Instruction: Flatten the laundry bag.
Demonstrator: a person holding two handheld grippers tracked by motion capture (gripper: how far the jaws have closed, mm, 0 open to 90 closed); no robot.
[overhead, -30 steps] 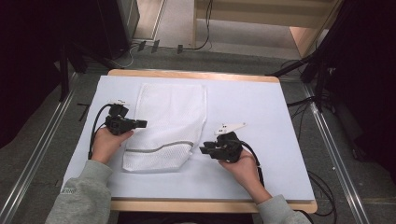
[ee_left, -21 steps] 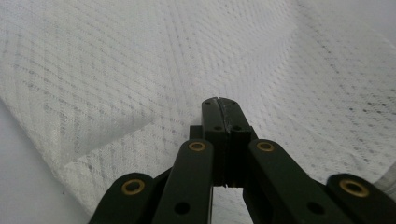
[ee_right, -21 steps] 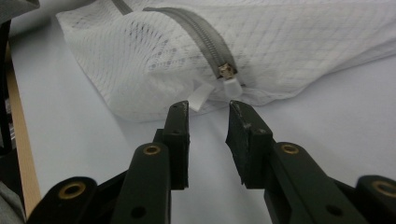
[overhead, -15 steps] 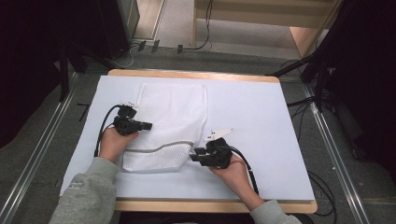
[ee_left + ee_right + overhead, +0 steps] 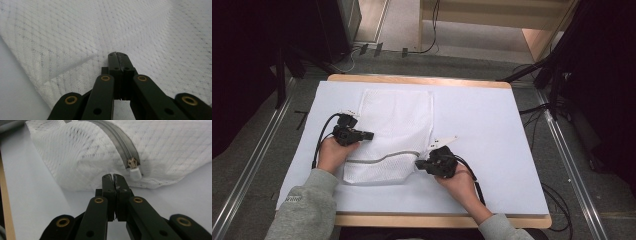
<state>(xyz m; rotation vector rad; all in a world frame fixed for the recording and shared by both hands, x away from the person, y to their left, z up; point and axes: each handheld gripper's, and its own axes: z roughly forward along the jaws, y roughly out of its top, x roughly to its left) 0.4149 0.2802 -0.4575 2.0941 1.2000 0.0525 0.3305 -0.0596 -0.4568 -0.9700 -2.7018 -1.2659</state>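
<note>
A white mesh laundry bag (image 5: 397, 125) lies flat on the white table cover (image 5: 492, 130), and a grey zipper (image 5: 382, 159) curves across its near part. My left gripper (image 5: 370, 135) rests at the bag's left edge. Its jaws are shut, with the tips low over the mesh (image 5: 62, 37); I cannot tell whether any cloth is pinched. My right gripper (image 5: 418, 164) points at the bag's near right corner. Its jaws have just closed and nothing shows between them. The tips (image 5: 113, 176) stop just short of the bag's edge, left of the white zipper pull (image 5: 135, 173).
The table's wooden rim (image 5: 422, 80) frames the white cover. Bare cover stretches to the right of the bag. Cables trail from both grippers across the cover, and metal rails (image 5: 572, 165) run along the floor on either side.
My right hand has moved left to the bag's near right corner. My left hand has shifted slightly right onto the bag's edge.
</note>
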